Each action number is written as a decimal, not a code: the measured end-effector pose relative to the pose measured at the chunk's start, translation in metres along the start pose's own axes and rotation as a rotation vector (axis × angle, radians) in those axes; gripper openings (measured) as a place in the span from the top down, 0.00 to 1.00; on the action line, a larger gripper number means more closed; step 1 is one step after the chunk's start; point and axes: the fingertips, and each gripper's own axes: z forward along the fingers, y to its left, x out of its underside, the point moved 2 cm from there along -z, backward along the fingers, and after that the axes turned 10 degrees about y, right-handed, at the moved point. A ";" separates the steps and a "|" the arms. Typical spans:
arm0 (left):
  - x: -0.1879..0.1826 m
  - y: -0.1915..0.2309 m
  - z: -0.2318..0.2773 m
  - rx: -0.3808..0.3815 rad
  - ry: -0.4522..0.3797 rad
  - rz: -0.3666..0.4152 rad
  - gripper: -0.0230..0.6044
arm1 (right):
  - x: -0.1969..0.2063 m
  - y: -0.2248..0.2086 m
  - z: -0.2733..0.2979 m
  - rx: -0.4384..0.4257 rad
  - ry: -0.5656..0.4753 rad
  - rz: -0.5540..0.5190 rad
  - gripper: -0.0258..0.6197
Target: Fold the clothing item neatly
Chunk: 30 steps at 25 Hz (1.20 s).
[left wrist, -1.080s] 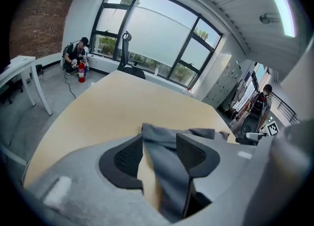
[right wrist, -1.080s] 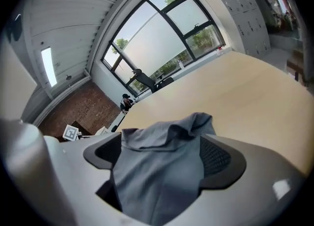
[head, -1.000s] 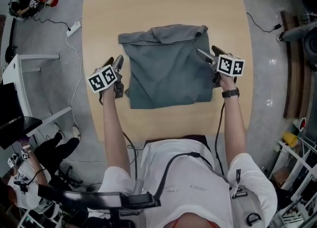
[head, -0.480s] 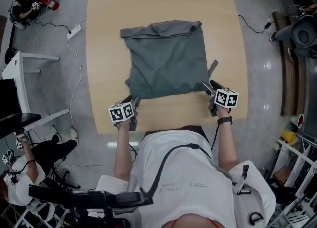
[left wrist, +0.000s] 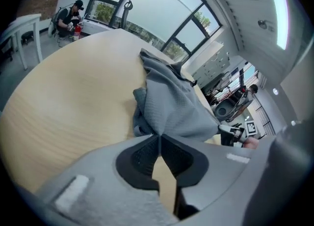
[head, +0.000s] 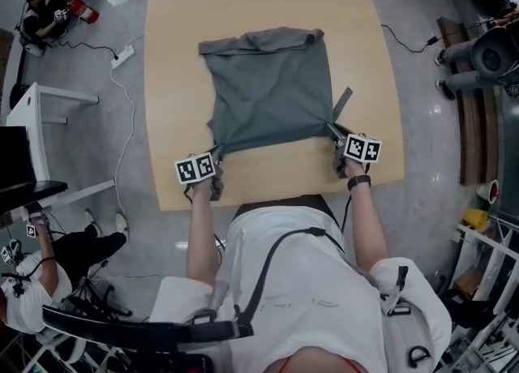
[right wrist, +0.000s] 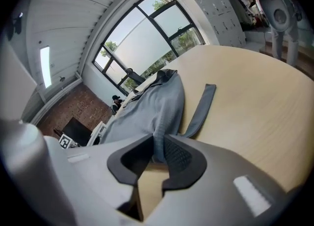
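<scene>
**Both claws now clamped on the garment's near corners**

Seen from above, a grey garment (head: 272, 92) lies spread on a light wooden tabletop (head: 174, 55), filling the upper middle of the frame. Its far edge is rumpled. A loose grey strap (head: 343, 102) sticks out from its right side.

A second ago both claws stood wide open beside the garment's left and right edges, about halfway up. They have since dropped toward the bottom of the frame, and their jaws have just been closing.

The left claw (head: 217, 155) is now pinched on the garment's lower left corner, with fabric bunched between its dark pads. The right claw (head: 333, 131) grips the lower right corner in the same way, with a fold of cloth standing between its pads. The fabric draws to a small peak at each corner.

The grasp for a fold looks made. The likely next step is to lift the near edge and carry it toward the far edge. The trailing strap may end up outside the fold.
</scene>
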 end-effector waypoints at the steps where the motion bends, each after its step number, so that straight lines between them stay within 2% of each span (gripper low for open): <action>1: 0.002 -0.001 -0.007 0.038 -0.017 -0.003 0.93 | 0.003 -0.001 -0.004 -0.024 -0.004 -0.008 0.86; 3: 0.012 -0.002 -0.016 0.080 -0.027 0.001 0.93 | 0.013 -0.001 -0.011 -0.061 0.006 -0.035 0.86; 6: 0.036 0.007 -0.020 0.063 0.008 0.016 0.93 | 0.037 0.002 -0.015 -0.068 0.060 -0.092 0.86; 11: 0.069 0.019 -0.027 0.079 0.025 -0.025 0.93 | 0.073 0.007 -0.022 -0.039 0.075 -0.091 0.86; 16: 0.092 0.028 -0.037 0.042 0.051 0.003 0.93 | 0.107 0.005 -0.039 0.038 0.071 -0.083 0.90; 21: 0.120 0.024 -0.047 0.031 0.053 0.045 0.93 | 0.139 0.008 -0.054 0.060 0.071 -0.100 0.90; 25: 0.151 0.019 -0.051 0.036 0.049 0.029 0.93 | 0.163 0.003 -0.067 0.073 0.056 -0.081 0.91; 28: 0.168 0.014 -0.050 0.007 0.011 0.013 0.91 | 0.175 -0.005 -0.075 0.064 0.049 -0.088 0.90; 30: 0.178 0.018 -0.053 -0.064 -0.029 -0.007 0.84 | 0.177 -0.011 -0.081 0.056 0.028 -0.101 0.87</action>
